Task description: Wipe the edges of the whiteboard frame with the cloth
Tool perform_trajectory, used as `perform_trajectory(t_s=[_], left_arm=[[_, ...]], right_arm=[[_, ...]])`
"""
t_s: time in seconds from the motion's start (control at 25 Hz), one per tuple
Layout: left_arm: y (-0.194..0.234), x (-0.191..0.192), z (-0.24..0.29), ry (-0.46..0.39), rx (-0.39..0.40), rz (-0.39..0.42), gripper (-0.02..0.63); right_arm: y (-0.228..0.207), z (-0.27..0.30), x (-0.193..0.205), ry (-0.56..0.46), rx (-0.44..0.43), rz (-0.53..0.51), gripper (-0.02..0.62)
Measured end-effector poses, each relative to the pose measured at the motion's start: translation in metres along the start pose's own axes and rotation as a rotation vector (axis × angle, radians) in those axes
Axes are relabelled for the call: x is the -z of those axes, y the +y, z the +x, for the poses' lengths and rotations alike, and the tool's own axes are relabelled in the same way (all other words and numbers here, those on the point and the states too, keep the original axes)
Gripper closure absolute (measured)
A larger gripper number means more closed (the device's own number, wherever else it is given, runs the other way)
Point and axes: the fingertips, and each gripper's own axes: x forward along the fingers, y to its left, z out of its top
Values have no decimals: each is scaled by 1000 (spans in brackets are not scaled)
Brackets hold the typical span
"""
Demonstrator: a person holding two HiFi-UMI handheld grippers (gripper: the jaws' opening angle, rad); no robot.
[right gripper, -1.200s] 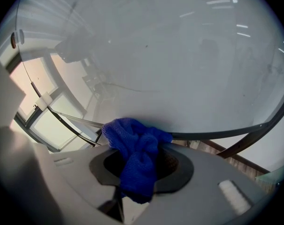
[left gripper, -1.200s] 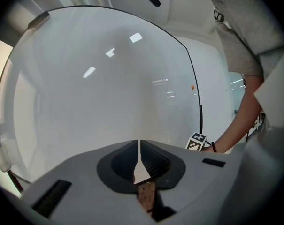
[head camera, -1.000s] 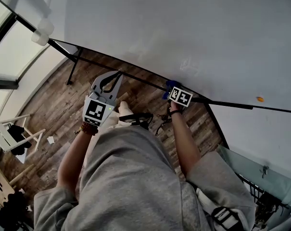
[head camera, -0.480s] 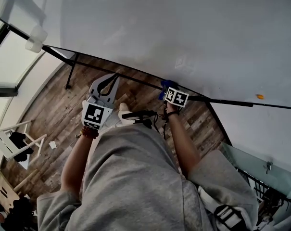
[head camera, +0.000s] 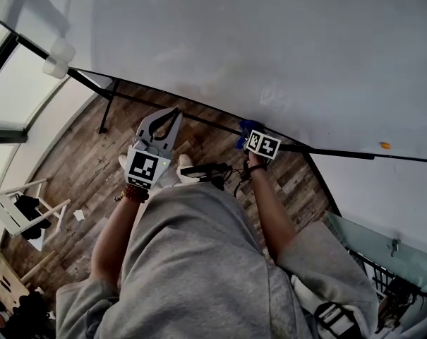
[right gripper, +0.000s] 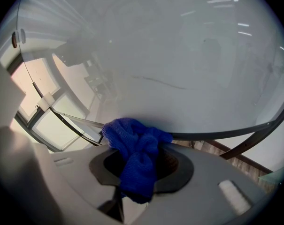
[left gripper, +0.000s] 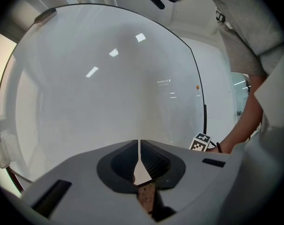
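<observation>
Little has moved in the last second. The right tool [head camera: 252, 134] has slid only a touch to our left along the board's lower edge. The left tool [head camera: 174, 111] has stayed out in front of us, over the brown plank floor [head camera: 79, 168].

The right tool is clamped on the crumpled blue terry cloth [right gripper: 132, 142], which bulges out from between its jaws. In the right gripper view the cloth presses against the thin dark frame [right gripper: 217, 135] at the bottom of the large white whiteboard [head camera: 234, 41]. The left tool's jaws are drawn together at the tips with nothing between them. It is off the board and takes no part in the wipe.

In our judgement, the next stroke turns on the line of that lower frame rail. In the head view the rail runs from upper left down to the right, and the cloth sits on it about midway. The cloth is already at the rail, directly ahead of the right tool, so the right hand is the one to carry on. It should drag along the rail's length, not across it. Rail shows on both sides of the cloth, and we cannot tell which stretch is already clean.
</observation>
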Motion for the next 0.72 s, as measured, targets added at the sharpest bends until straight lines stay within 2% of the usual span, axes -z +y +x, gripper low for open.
perform_trajectory(t_s=[0.72], left_arm=[[25,-1,-15,4,-19,-13,583]], right_arm=[[34,6,-1,15,-16,5,460]])
